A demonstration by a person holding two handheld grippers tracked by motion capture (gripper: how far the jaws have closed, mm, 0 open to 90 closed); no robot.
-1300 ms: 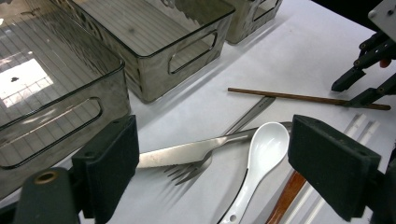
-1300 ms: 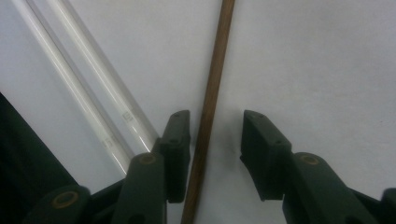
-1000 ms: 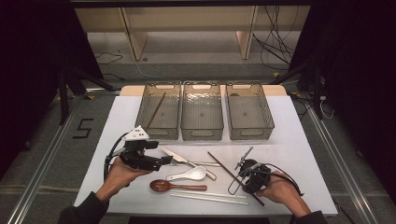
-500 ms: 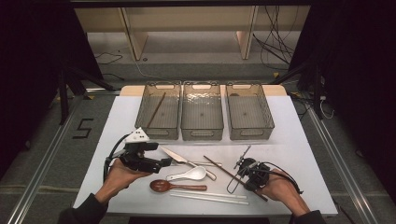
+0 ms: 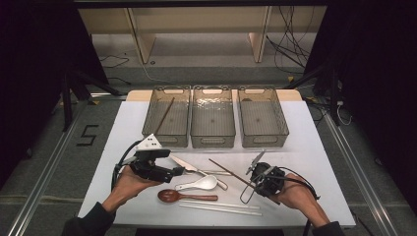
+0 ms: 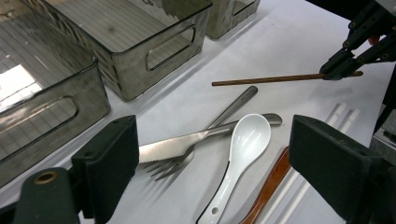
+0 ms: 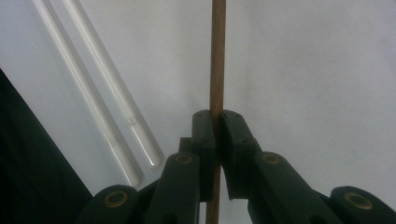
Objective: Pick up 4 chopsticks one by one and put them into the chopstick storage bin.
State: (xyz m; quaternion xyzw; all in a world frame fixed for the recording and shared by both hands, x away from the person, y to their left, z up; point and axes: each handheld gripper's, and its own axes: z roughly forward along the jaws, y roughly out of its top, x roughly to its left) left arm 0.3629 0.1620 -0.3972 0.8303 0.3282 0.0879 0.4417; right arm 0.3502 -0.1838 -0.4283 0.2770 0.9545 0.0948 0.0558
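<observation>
I am pinching a brown chopstick (image 7: 217, 56) in my right gripper (image 7: 216, 122); in the right gripper view the two black jaws are pressing on the stick, which runs straight up the middle of the frame, with two white chopsticks (image 7: 100, 93) lying at the left. The high view is showing what that close view cannot: the stick is slanting from the lower right toward the centre, lifted over the white table (image 5: 314, 147). My left gripper (image 5: 181, 171) is hovering at the lower left, jaws spread and holding nothing. Its own view is showing a knife (image 6: 187, 142), a fork (image 6: 219, 121), a white spoon (image 6: 243, 149) and a wooden spoon (image 6: 271, 184) between the jaws. Three clear bins (image 5: 214, 140) are standing in a row at the upper centre; the left bin (image 5: 147, 128) is holding another brown chopstick (image 5: 164, 115), leaning.
</observation>
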